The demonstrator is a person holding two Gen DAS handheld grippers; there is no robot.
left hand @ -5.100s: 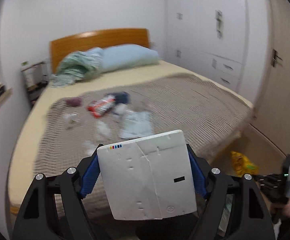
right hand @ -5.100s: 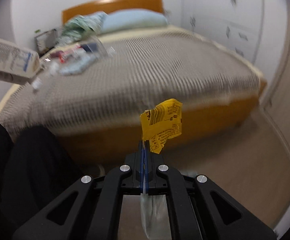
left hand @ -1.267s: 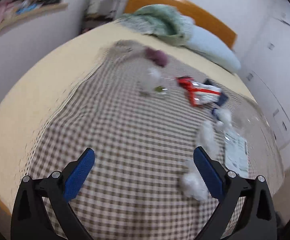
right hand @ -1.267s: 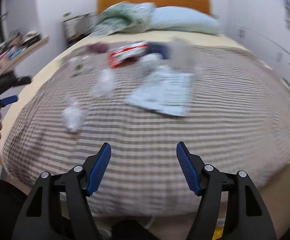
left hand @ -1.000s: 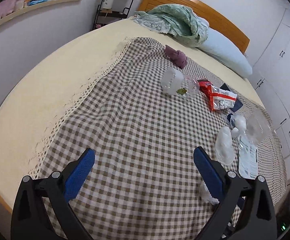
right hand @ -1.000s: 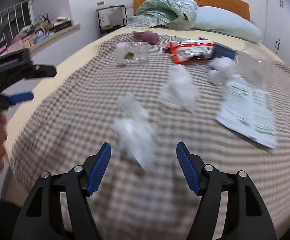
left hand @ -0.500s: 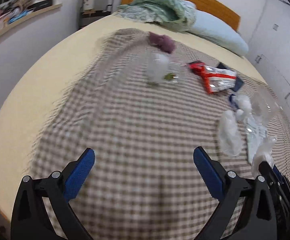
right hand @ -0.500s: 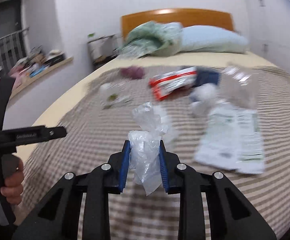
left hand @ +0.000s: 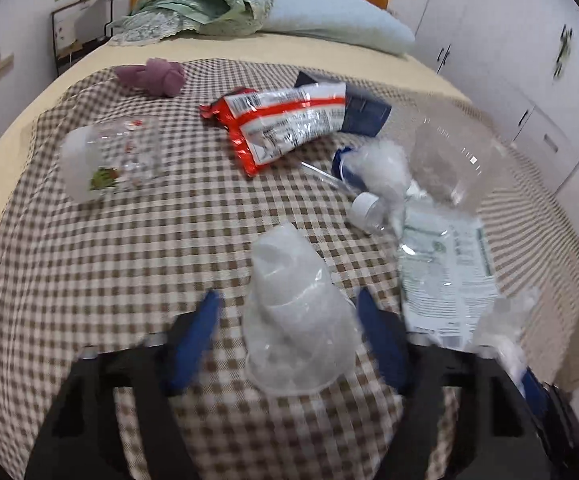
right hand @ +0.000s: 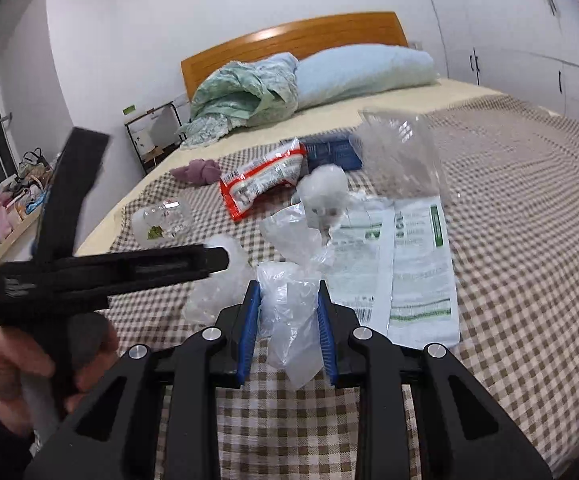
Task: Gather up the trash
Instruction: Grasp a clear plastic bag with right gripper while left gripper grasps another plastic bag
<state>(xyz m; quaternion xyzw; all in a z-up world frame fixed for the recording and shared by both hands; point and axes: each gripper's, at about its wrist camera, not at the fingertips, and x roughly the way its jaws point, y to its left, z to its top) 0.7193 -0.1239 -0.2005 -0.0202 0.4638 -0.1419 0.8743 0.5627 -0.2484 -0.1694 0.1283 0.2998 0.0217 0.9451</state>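
Trash lies on a checked blanket on the bed. My left gripper is open, its blue fingers on either side of a crumpled clear plastic cup without clearly touching it; the fingers are blurred. My right gripper is shut on a crumpled clear plastic bag held just above the blanket. Further back lie a red snack wrapper, a clear jar, a white printed bag, a small bottle and a large clear bag.
A purple cloth, a dark blue packet, a green blanket and a blue pillow lie toward the headboard. White cupboards stand on the right. A shelf with clutter runs along the left wall.
My left gripper dropped its white carton earlier, moved in over the bed and narrowed around the clear cup. My right gripper let go of a yellow wrapper, then closed on the clear plastic bag.
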